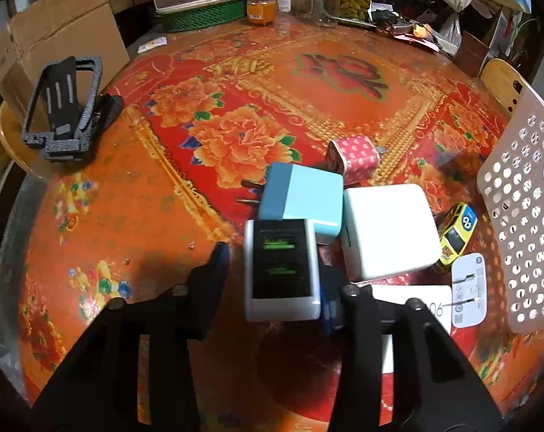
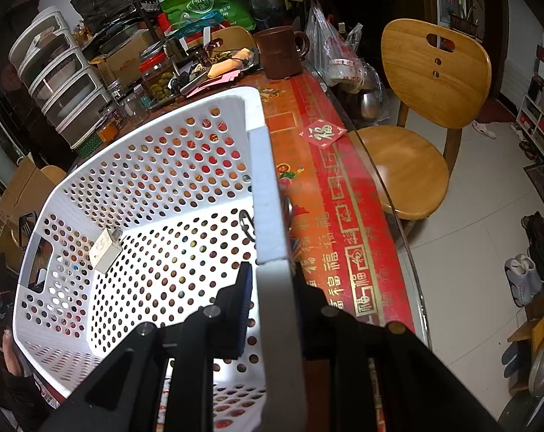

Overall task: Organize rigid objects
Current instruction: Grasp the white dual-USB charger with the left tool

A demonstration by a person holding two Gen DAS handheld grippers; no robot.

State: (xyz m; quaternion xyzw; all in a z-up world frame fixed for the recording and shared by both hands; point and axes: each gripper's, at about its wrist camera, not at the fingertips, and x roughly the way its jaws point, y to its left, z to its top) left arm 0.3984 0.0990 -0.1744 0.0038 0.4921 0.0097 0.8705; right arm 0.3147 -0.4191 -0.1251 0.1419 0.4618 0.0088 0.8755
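In the left wrist view my left gripper (image 1: 275,270) stands open around a white charger with a black face (image 1: 281,270), its fingers apart from the charger's sides. Behind it lie a blue charger (image 1: 304,194), a pink dotted charger (image 1: 354,158), a big white adapter (image 1: 387,230), a yellow toy car (image 1: 455,234) and a white plug (image 1: 470,289). The white perforated basket (image 1: 524,216) stands at the right. In the right wrist view my right gripper (image 2: 272,288) is shut on the basket's rim (image 2: 268,216). A small white charger (image 2: 106,248) lies inside the basket.
A black phone stand (image 1: 70,108) sits at the table's left edge beside a cardboard box (image 1: 59,36). Jars (image 1: 261,7) and drawers line the back. A brown mug (image 2: 281,50) and a wooden chair (image 2: 416,108) are to the right of the basket.
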